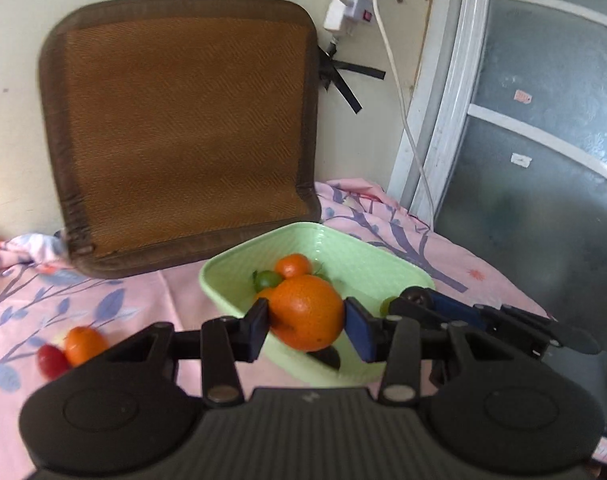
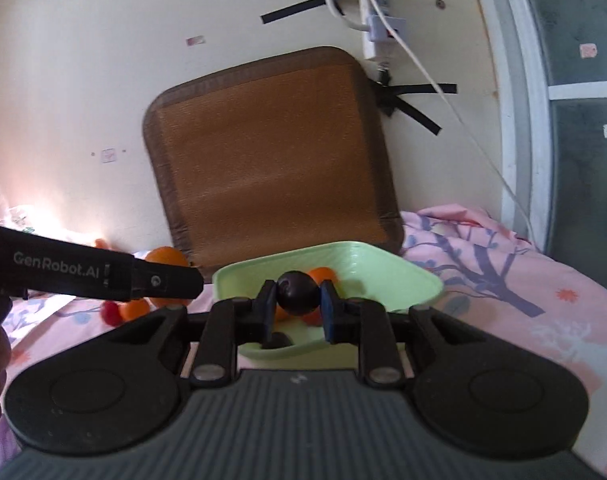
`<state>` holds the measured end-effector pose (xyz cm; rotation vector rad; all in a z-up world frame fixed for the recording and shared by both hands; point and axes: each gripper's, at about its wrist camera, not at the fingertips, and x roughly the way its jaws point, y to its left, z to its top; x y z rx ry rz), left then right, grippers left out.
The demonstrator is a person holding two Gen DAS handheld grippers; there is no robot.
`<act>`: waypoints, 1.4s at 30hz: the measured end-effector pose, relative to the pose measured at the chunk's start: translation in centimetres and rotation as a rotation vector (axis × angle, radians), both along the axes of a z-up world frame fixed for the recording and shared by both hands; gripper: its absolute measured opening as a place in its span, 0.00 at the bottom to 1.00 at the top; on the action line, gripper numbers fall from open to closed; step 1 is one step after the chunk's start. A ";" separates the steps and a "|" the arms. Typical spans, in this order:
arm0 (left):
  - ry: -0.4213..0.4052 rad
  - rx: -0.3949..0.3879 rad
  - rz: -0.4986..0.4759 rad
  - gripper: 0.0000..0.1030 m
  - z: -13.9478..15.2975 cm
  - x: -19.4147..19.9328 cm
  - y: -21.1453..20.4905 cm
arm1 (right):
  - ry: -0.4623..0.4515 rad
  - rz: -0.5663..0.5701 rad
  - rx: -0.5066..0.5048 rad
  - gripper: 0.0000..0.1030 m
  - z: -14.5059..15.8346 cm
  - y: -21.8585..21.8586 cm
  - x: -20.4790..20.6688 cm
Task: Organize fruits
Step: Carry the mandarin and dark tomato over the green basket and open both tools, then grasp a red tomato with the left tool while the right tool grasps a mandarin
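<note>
Both grippers carry fruit over the basket (image 1: 391, 268).
Left gripper (image 1: 306, 322) fingers pinch a round orange (image 1: 305, 312); right gripper (image 2: 297, 304) fingers pinch a dark plum (image 2: 297, 293); neither fruit shows a long axis.

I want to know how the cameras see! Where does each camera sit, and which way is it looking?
Left wrist: sits on the left gripper, looking along its fingers at the large orange it holds over the green basket; the right gripper's fingers show at right.
Right wrist: sits on the right gripper, looking at the dark plum it holds; the left gripper's side and a hand show at left.
Shared: basket, brown mat, pink cloth.
</note>
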<state>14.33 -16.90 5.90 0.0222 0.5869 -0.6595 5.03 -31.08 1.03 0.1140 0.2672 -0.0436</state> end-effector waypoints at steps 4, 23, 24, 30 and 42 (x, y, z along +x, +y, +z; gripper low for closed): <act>0.036 0.024 -0.005 0.40 -1.2 1.6 -2.2 | 0.023 -0.048 0.002 0.27 -1.1 -1.3 1.5; -0.009 -0.134 0.148 0.49 1.4 -0.5 6.6 | -0.099 -0.194 0.094 0.39 -1.1 -3.8 -0.5; -0.012 -0.129 0.182 0.49 1.1 -0.8 8.3 | -0.105 -0.203 0.096 0.39 -1.0 -3.9 -0.5; 0.042 0.000 0.416 0.49 -2.7 -1.8 17.0 | -0.159 -0.224 0.078 0.39 -0.7 -3.5 -1.3; 0.054 -0.028 0.489 0.48 -5.6 -2.8 21.5 | -0.017 0.333 -0.024 0.39 1.4 8.2 1.0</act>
